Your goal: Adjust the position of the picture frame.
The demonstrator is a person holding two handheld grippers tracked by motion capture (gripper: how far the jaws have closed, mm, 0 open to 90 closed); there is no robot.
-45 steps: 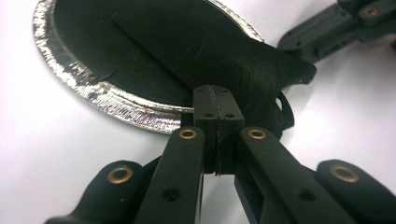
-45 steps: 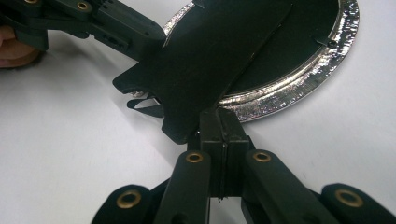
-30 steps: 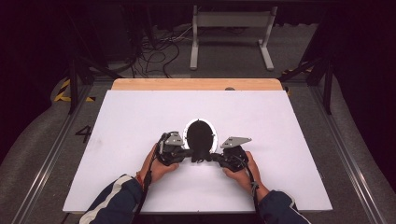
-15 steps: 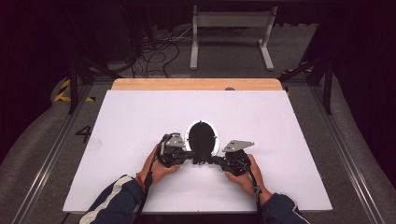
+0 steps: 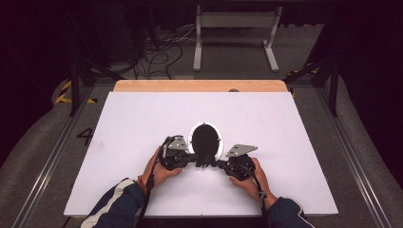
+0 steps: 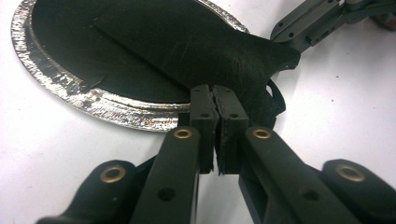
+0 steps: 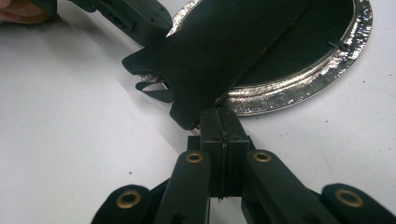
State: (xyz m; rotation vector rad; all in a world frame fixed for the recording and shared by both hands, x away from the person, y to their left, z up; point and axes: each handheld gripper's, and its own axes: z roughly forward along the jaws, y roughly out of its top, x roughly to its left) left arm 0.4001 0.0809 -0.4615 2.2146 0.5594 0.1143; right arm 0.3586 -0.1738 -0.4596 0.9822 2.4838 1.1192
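My sleeves: dark with white stripes, entering from the near edge of the white table (image 5: 142,114) in the high view.
My left hand (image 5: 159,170): wrapped around the left gripper (image 5: 188,159), near the table's middle.
My right hand (image 5: 249,178): wrapped around the right gripper (image 5: 219,165), level with the left one.
Left gripper, own view: my left gripper (image 6: 215,100) has its pads pressed together on the near edge of the black fabric piece (image 6: 196,42); clenched, grasping that edge.
Right gripper, own view: my right gripper (image 7: 223,116) is likewise clamped tight on the fabric piece's (image 7: 224,46) near edge, at its narrow end.
Black fabric piece, place: lying across the silver-rimmed oval dish (image 5: 217,137), its narrow end hanging over the dish's near rim between my two grippers; in the high view it (image 5: 205,142) reads as one dark shape.
Detail in the gripper views: a straight seam or fold line runs across the fabric; the dish rim (image 6: 60,81) is crinkled and foil-like; a small dark strap loop shows beneath the narrow end (image 7: 152,88).
Detail in the high view: a grey three-cornered plate tops each gripper; the right one (image 5: 241,150) is plain.
Across, from the left view: the right gripper's grey linkage (image 6: 317,23).
Across, from the right view: the left gripper's body (image 7: 135,16).
Far edge: a wooden strip (image 5: 199,86) along the table.
Beyond: a grey metal stand (image 5: 235,28) and loose cables (image 5: 161,52) on the floor.
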